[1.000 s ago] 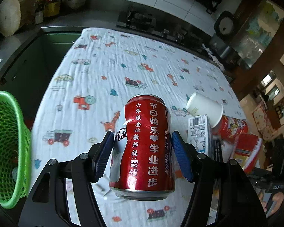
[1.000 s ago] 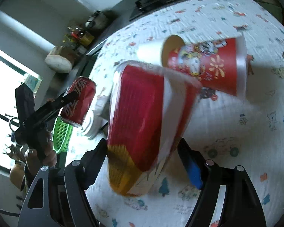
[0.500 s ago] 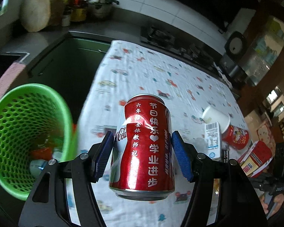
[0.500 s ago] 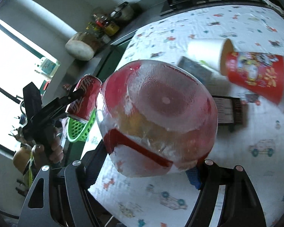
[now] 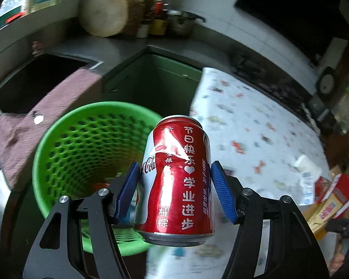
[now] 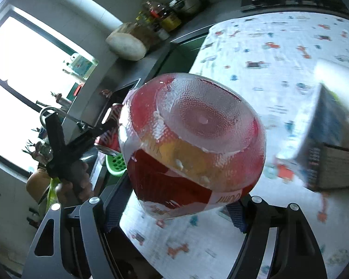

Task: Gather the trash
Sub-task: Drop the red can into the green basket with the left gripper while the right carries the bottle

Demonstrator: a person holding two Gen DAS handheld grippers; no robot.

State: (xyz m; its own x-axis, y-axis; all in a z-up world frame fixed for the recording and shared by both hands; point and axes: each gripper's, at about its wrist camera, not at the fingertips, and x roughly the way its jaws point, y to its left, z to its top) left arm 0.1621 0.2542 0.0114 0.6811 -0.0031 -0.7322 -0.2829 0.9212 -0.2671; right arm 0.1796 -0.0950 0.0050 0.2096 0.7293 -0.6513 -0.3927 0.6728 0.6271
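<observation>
My left gripper (image 5: 175, 190) is shut on a dented red cola can (image 5: 178, 176) and holds it upright, over the right rim of the green mesh basket (image 5: 58, 134). Some trash lies at the basket's bottom. My right gripper (image 6: 174, 211) is shut on a red and white plastic cup (image 6: 193, 144), its embossed bottom toward the camera, above the table's left edge. In the right wrist view the left gripper (image 6: 100, 127) with the can (image 6: 109, 137) and a bit of the basket (image 6: 115, 164) show at left.
The table with the cartoon-print cloth (image 5: 256, 125) carries a white paper cup (image 5: 307, 165), a carton and a red box (image 5: 332, 200) at its right. A sink with a pink towel (image 5: 35, 125) lies left of the basket. A counter with bottles stands behind.
My left gripper has swung left with the can, from over the table to the basket's rim. My right gripper has lifted the cup, turned its bottom to the camera and moved toward the table's left edge.
</observation>
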